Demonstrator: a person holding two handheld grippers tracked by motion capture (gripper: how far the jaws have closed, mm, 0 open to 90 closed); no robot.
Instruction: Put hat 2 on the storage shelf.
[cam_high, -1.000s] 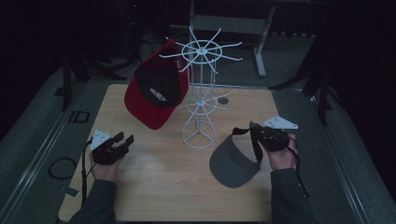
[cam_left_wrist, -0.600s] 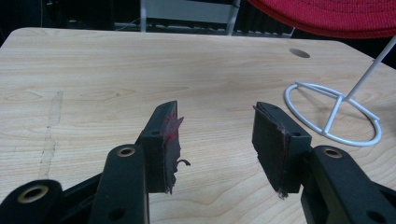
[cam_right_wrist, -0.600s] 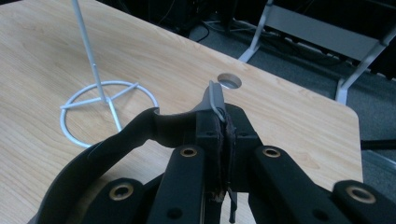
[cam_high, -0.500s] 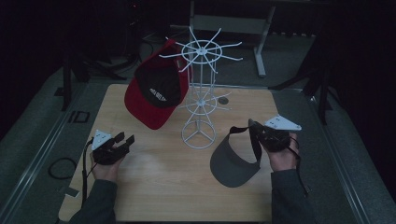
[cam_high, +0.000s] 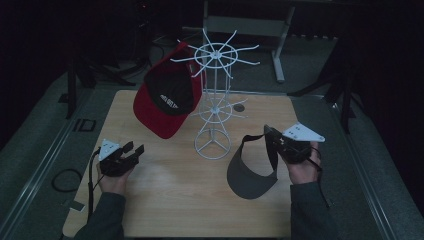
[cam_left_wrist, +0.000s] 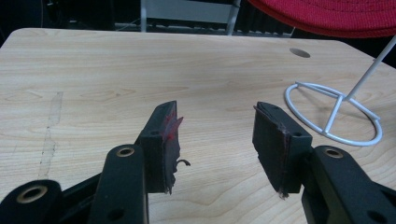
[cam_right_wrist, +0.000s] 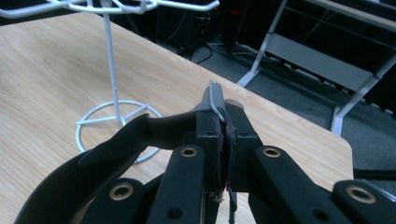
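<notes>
Pinching the grey visor (cam_high: 248, 173) by its dark strap, our right gripper (cam_high: 276, 141) stays clamped; our left gripper (cam_high: 134, 150) gapes empty; the red cap's (cam_high: 167, 102) white label is unreadable.

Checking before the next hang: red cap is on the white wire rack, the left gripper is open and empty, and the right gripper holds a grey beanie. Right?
Not quite. The right gripper holds a grey visor by its strap, as the high view shows. The red cap hangs on the white wire rack, and the left gripper is open and empty.
</notes>
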